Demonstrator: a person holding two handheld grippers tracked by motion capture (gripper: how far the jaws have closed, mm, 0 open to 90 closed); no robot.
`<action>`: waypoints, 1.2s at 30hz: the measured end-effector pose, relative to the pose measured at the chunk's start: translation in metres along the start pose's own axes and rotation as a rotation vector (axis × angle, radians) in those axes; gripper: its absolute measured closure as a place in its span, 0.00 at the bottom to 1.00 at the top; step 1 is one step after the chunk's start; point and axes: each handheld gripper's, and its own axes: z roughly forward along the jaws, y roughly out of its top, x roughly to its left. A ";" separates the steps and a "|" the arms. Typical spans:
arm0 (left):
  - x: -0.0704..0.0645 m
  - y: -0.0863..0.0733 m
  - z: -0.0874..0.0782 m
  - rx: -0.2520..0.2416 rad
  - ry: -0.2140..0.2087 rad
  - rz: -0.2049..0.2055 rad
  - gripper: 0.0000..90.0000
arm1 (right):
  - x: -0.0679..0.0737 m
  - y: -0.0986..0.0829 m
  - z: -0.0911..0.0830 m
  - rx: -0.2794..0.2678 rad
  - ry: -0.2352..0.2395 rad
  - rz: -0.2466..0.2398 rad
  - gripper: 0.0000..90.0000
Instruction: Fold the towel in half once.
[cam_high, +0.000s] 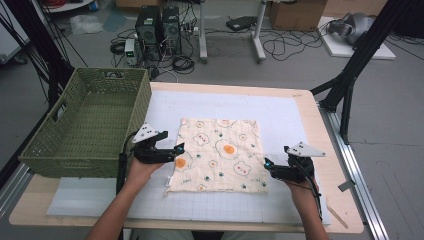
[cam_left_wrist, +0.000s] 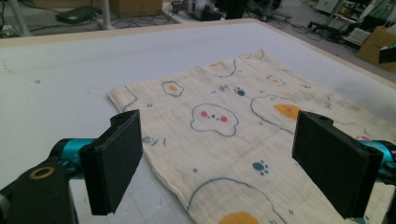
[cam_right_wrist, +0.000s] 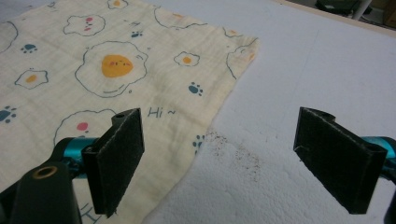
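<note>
A cream cloth printed with fried eggs and bears lies flat on the white mat. My left gripper hovers at the cloth's left edge, open, nothing between its pads. In the left gripper view the cloth spreads out ahead between the black pads. My right gripper sits at the cloth's right edge near the front corner, open and empty. In the right gripper view the cloth's edge runs between the jaws, and bare mat lies to the right.
A green woven basket stands at the table's left, close beside my left hand. The wooden table edge runs along the right and front. Cables, computers and boxes lie on the floor beyond the table.
</note>
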 end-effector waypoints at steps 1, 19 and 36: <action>0.001 0.001 0.002 -0.005 0.003 -0.006 0.19 | -0.001 0.000 0.000 -0.006 -0.002 -0.005 0.17; 0.021 0.028 0.050 0.062 0.057 -0.028 0.30 | -0.003 0.000 0.003 0.000 0.019 0.001 0.17; 0.041 0.038 0.098 0.177 0.155 -0.024 0.37 | -0.012 -0.003 0.003 -0.001 0.024 0.020 0.17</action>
